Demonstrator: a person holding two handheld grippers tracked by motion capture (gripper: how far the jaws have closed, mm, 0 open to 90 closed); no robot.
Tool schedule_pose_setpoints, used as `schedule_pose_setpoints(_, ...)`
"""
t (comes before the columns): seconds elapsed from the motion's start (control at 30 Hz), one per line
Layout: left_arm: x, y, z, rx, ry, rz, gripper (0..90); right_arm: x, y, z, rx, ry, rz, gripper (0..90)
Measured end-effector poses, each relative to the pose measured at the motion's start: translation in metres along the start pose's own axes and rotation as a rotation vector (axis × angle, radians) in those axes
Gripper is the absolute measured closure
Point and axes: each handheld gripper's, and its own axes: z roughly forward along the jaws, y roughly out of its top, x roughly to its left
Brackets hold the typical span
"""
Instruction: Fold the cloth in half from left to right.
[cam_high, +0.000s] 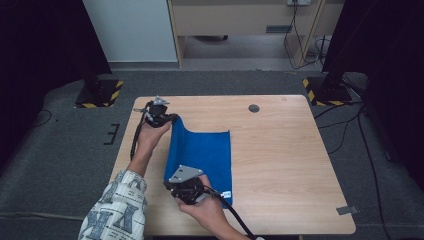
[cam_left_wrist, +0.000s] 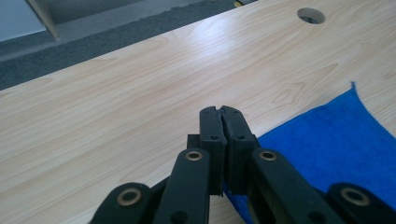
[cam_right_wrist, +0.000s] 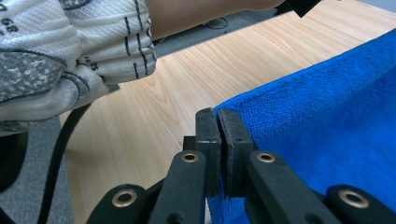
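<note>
two grippers each pinch a corner of the blue cloth (cam_high: 202, 155), which lies left of centre on the wooden table (cam_high: 280, 165) with its left edge lifted off the surface. nearest the person, the right gripper (cam_high: 186, 189) is clamped on the near left corner; in the right gripper view its jaws sit pressed together with blue pile caught between them (cam_right_wrist: 219, 154), and the patterned sleeve (cam_right_wrist: 70, 51) of the other arm hangs just beyond. farther up, the left gripper (cam_high: 167, 119) is likewise clenched on the far left corner, the cloth (cam_left_wrist: 327, 149) trailing off to its right in the left gripper view. the right half of the cloth lies flat on the wood, its far right corner pointing toward the round cable hole (cam_high: 254, 108).

this looks like a fold of the left edge over onto the right. to do it well, i'd judge both hands should carry their corners across together at the same height, keeping the held edge taut and parallel to the resting edge, then lower it so corners meet corners before letting go.
</note>
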Motion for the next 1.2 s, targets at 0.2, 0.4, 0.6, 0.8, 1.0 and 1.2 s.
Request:
schedule_pose_setpoints(0.2,-0.022,0.001,0.022,0.018,-0.032,0.019,88.2,-0.010,-0.015,-0.014,0.014,-0.017,0.018,87.7)
schedule_pose_setpoints(0.4,-0.035,0.002,0.035,0.018,-0.062,0.022,88.1,-0.013,-0.025,-0.021,0.025,-0.036,0.020,87.7)
schedule_pose_setpoints(0.6,-0.046,0.003,0.043,0.025,-0.069,0.034,88.0,-0.016,-0.034,-0.026,0.034,-0.040,0.033,87.6)
schedule_pose_setpoints(0.8,-0.052,0.004,0.047,0.025,-0.076,0.035,87.9,-0.019,-0.038,-0.033,0.037,-0.048,0.039,87.6)
schedule_pose_setpoints(1.0,-0.056,0.006,0.048,0.008,-0.083,0.031,87.8,-0.024,-0.042,-0.041,0.042,-0.066,0.038,87.6)
schedule_pose_setpoints(1.2,-0.062,0.007,0.050,0.010,-0.089,0.035,87.8,-0.026,-0.045,-0.049,0.043,-0.080,0.035,87.6)
